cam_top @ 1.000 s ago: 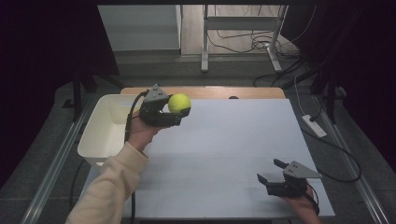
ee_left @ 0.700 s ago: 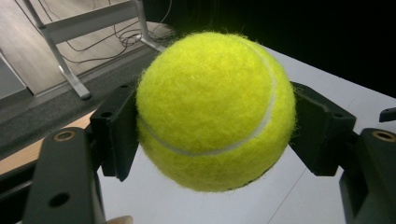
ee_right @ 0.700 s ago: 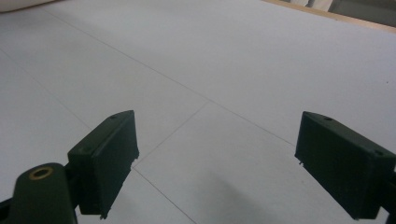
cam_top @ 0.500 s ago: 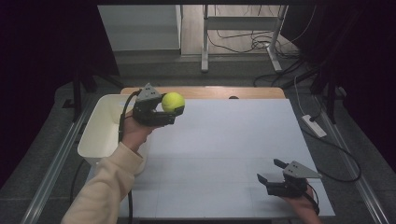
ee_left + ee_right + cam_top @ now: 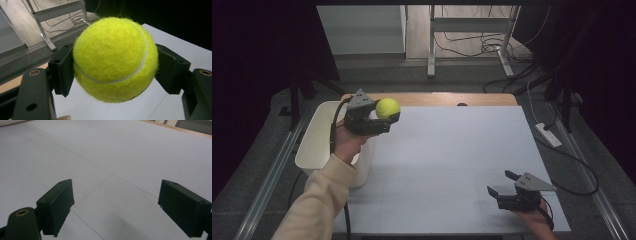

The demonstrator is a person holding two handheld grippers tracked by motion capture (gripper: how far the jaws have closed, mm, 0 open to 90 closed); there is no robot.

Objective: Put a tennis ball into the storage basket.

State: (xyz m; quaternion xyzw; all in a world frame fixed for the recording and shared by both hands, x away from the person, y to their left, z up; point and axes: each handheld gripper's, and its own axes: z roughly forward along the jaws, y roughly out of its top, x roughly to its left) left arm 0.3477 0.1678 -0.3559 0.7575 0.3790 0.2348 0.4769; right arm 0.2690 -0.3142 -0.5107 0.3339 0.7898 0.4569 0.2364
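A yellow-green tennis ball (image 5: 388,108) hangs above the table's far left corner, with my left gripper (image 5: 384,116) shut on it. In the left gripper view both black pads (image 5: 62,68) press the ball (image 5: 115,58) from either side. My right gripper (image 5: 502,184) rests low near the table's front right edge, jaws open with nothing between them. In the right gripper view its jaws frame bare white table (image 5: 112,157) around the gripper's middle (image 5: 120,212).
A white bin (image 5: 319,145) stands off the table's left edge, just below and left of the held ball. Beyond the table's wooden far edge (image 5: 452,98) are a metal stand and cables on the floor. A power strip (image 5: 548,135) lies to the right.
My left gripper has carried the ball leftward, toward the white bin. The right gripper has not moved.
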